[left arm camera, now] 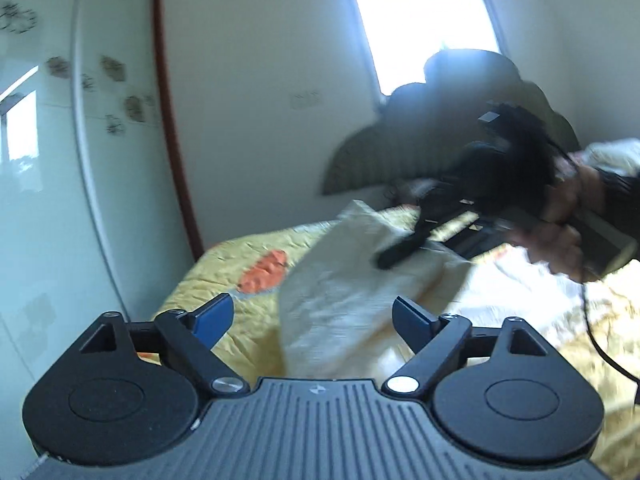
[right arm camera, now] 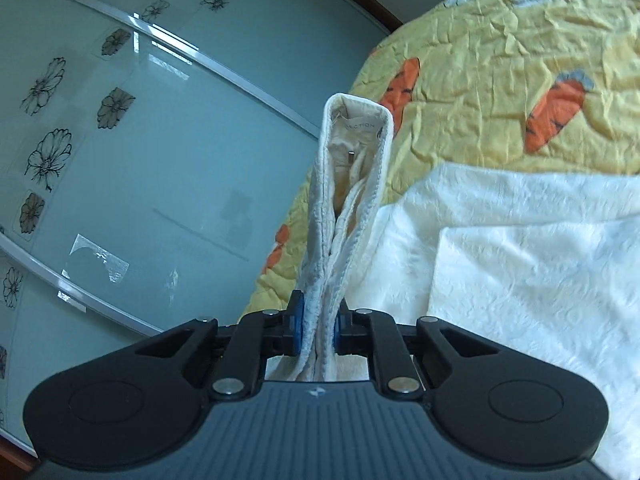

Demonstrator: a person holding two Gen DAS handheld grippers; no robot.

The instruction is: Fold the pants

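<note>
The cream-white pants [right arm camera: 520, 260] lie on a yellow bedspread [right arm camera: 500, 40] with orange carrot prints. My right gripper [right arm camera: 318, 326] is shut on the pants' waistband [right arm camera: 352, 184], which stands up folded between the jaws, a label showing inside. In the left wrist view the pants [left arm camera: 344, 292] hang lifted and blurred above the bed [left arm camera: 224, 276], with the right gripper [left arm camera: 404, 246] and the hand holding it at their upper edge. My left gripper [left arm camera: 312, 318] is open and empty, its blue-padded fingers [left arm camera: 214, 316] wide apart in front of the cloth.
A frosted glass wardrobe door [right arm camera: 140, 160] with flower prints runs along the bed's left side. A green headboard [left arm camera: 372, 160] and a bright window [left arm camera: 420, 28] are at the far end. A person in dark clothes [left arm camera: 500, 152] leans over the bed on the right.
</note>
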